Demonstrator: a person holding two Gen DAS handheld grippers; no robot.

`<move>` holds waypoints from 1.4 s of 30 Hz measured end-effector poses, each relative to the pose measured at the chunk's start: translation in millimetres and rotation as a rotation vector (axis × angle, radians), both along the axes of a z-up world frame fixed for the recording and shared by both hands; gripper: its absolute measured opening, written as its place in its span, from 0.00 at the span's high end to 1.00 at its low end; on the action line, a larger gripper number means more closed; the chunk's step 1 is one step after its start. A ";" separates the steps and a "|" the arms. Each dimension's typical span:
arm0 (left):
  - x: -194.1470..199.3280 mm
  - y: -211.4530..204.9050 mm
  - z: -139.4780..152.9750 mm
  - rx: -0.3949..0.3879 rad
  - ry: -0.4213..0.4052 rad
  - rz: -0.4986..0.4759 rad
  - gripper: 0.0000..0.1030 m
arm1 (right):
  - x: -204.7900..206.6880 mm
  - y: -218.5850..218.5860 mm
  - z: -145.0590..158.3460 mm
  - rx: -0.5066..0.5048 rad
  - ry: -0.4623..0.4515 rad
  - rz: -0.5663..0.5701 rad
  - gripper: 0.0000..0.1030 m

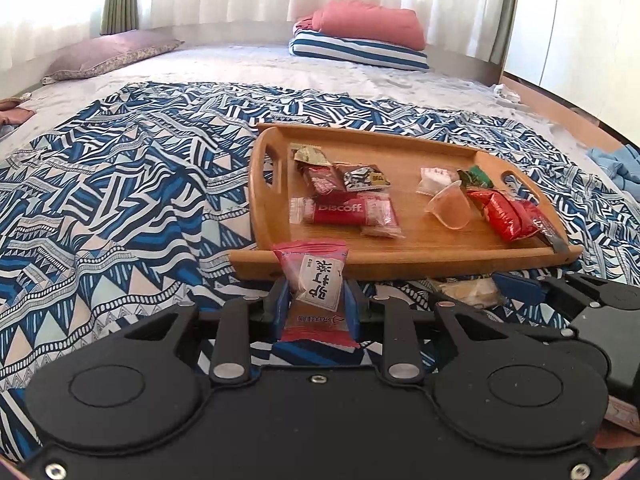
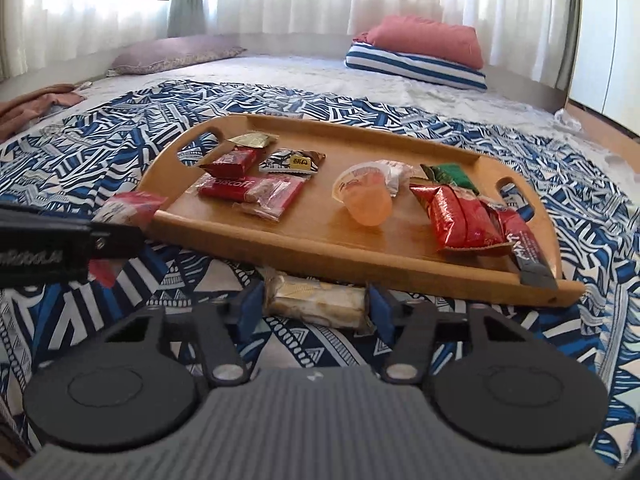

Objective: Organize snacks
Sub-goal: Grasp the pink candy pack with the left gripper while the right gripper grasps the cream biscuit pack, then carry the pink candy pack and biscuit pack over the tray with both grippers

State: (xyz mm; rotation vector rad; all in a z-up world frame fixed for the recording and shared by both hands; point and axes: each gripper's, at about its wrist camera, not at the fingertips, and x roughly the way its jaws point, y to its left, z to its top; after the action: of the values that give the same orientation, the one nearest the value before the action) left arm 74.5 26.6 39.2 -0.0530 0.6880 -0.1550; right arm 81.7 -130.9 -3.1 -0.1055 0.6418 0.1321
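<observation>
A wooden tray [image 1: 400, 258] lies on the patterned bedspread. It holds several snacks: a red Biscoff packet [image 1: 340, 210], a clear jelly cup [image 1: 450, 208] on its side, and a red foil packet [image 1: 504, 216]. My left gripper [image 1: 316, 294] is shut on a pink-and-white snack packet [image 1: 316, 276], held upright just in front of the tray's near rim. My right gripper [image 2: 315, 305] is down at the bedspread. Its blue pads [image 2: 252, 304] sit against the two ends of a clear-wrapped beige cracker packet [image 2: 316, 300], which lies just before the tray [image 2: 320, 256].
A purple pillow [image 1: 112, 54] lies at the back left. A red pillow on a folded striped blanket [image 1: 360, 50] is at the back right. Blue cloth [image 1: 616, 164] lies at the bed's right edge. The left gripper's body [image 2: 60, 240] reaches in beside the tray's left end.
</observation>
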 end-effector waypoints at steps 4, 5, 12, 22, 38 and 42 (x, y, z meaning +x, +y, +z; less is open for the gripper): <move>0.8 -4.5 3.0 -0.001 -0.007 -0.011 0.74 | -8.1 -6.7 6.0 0.019 -0.006 0.009 0.44; 1.3 -5.7 4.1 -0.002 -0.010 -0.013 0.74 | -9.3 -8.7 7.9 0.024 -0.008 0.005 0.45; 7.7 -14.3 14.9 -0.003 -0.031 -0.036 0.74 | -13.4 -23.4 28.8 0.054 -0.042 -0.006 0.45; 33.9 -27.7 28.1 -0.014 -0.043 -0.065 0.74 | 4.9 -40.7 44.3 0.063 -0.065 -0.050 0.45; 107.8 -42.8 31.0 -0.048 -0.035 -0.107 0.74 | 73.1 -71.6 54.3 0.070 -0.050 -0.097 0.44; 141.6 -46.4 27.3 -0.083 -0.011 -0.101 0.74 | 106.1 -77.2 49.8 0.068 -0.017 -0.095 0.44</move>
State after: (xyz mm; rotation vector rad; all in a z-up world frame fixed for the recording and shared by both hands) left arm 216.1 -19.8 66.5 -0.0973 0.6737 -0.2808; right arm 187.8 -208.1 46.7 -0.0109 0.6241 0.0613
